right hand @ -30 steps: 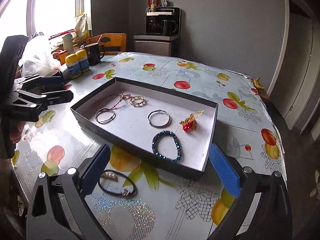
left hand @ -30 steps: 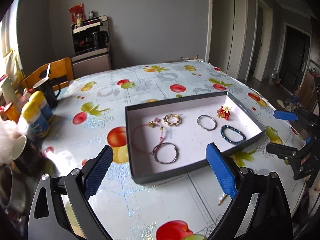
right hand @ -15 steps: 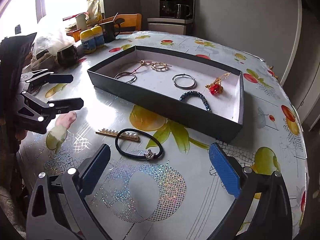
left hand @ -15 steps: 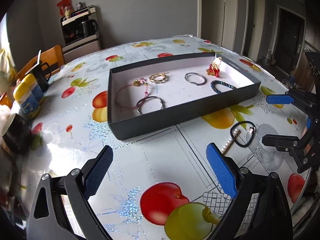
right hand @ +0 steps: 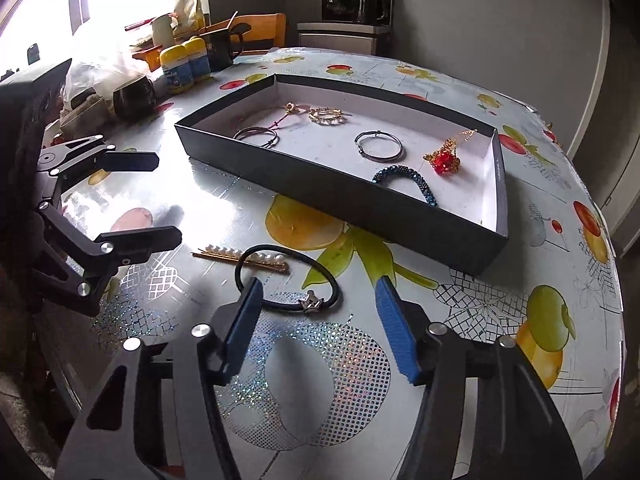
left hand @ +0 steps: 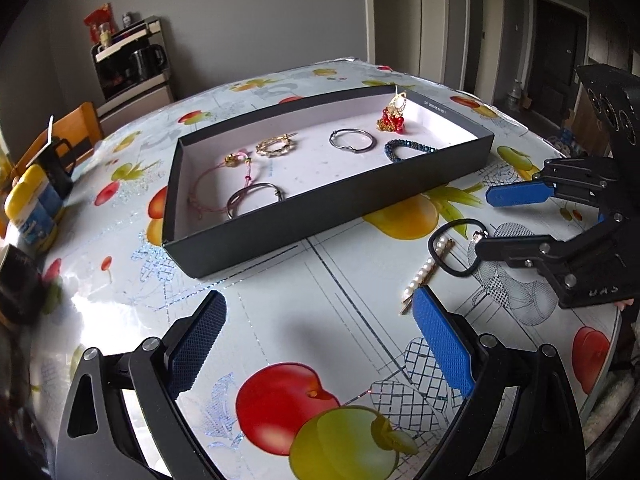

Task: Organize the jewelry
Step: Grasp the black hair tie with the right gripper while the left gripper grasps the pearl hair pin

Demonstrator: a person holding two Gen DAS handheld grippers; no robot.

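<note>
A black shallow box [left hand: 280, 236] [right hand: 304, 184] on the fruit-print table holds several bracelets, rings and a red-and-gold charm [left hand: 394, 120] [right hand: 444, 158]. In front of the box a black hair tie [right hand: 288, 276] [left hand: 454, 268] lies over a pearl hair clip [right hand: 224, 254] [left hand: 424, 276]. My right gripper [right hand: 320, 312] is open and empty, low over the hair tie with its fingers either side of it; it also shows in the left wrist view [left hand: 492, 220]. My left gripper [left hand: 316, 344] is open and empty, left of the clip; it also shows in the right wrist view [right hand: 164, 200].
Yellow-capped bottles [right hand: 186, 64] [left hand: 34, 204], dark mugs [right hand: 134, 96] and clutter crowd the table's left edge. A wooden chair [right hand: 260, 30] and a coffee machine on a cabinet [right hand: 354, 0] stand beyond. The table's rounded edge [right hand: 616, 280] drops off at right.
Both grippers have pulled back from over the box and come down in front of it. The right gripper's jaws have narrowed and closed in on the hair tie.
</note>
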